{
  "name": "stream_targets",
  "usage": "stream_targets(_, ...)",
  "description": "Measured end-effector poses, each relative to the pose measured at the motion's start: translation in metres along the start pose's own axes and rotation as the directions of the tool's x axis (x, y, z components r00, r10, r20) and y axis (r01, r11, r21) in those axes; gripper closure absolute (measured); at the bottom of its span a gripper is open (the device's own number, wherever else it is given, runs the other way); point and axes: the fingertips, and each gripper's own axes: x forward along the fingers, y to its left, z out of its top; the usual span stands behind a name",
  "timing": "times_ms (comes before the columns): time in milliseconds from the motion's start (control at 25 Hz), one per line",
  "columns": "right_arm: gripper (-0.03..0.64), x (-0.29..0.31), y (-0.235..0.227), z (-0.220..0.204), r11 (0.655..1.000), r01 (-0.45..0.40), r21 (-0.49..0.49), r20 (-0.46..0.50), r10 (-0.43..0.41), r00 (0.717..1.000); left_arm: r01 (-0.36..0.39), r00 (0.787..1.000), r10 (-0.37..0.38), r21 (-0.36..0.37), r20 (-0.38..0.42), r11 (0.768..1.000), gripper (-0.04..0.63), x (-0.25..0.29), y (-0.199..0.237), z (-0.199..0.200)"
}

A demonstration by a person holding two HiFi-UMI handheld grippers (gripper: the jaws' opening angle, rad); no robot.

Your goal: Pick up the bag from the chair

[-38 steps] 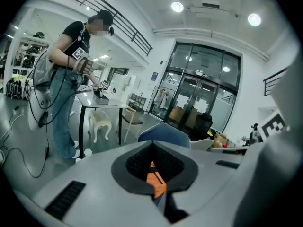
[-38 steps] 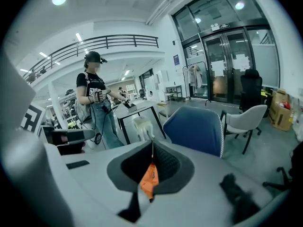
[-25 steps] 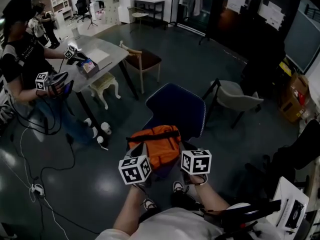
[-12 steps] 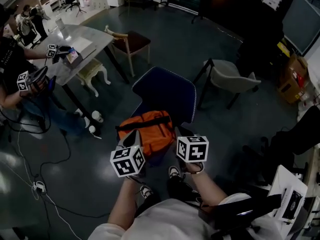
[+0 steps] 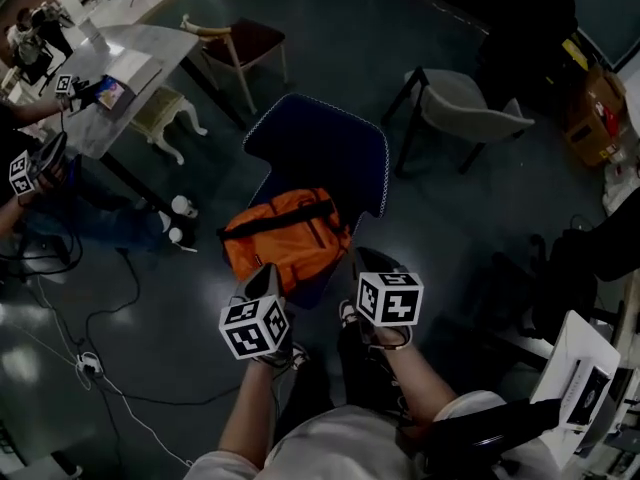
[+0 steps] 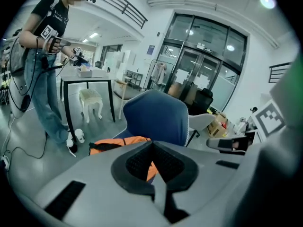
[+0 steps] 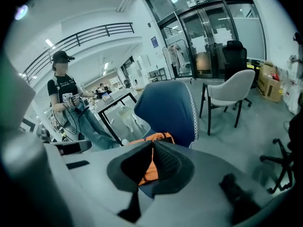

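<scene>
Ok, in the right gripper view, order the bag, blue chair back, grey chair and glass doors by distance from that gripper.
1. Bag, just ahead, centre.
2. Blue chair back, right behind it.
3. Grey chair, farther off, right.
4. Glass doors, far wall.

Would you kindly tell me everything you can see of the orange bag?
The bag is orange, soft and fabric-like, roughly rectangular and slumped. A black strap runs across its top. It lies flat on the seat of the blue chair, slightly askew. The shut left gripper is by its near edge; contact is unclear.
</scene>
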Motion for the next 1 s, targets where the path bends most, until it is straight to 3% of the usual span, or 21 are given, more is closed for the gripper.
stream_targets(320, 0.583, 0.031, -0.038, -0.045, 0.999, 0.001, 0.047, -0.086, 0.003, 0.996, -0.046, 0.994, 0.042, -0.041, -0.1, 0.998, 0.583, 0.043, 0.01, -0.055)
stream_targets(600, 0.583, 0.071, -0.063, -0.077, 0.998, -0.009, 0.064, -0.136, 0.018, 0.991, -0.089, 0.989, 0.079, -0.071, -0.127, 0.994, 0.581, 0.089, 0.03, -0.087)
stream_targets(1000, 0.583, 0.127, -0.099, -0.125, 0.995, 0.008, 0.099, -0.169, 0.009, 0.986, -0.05, 0.978, 0.04, -0.041, -0.204, 0.998, 0.582, 0.158, 0.023, -0.153)
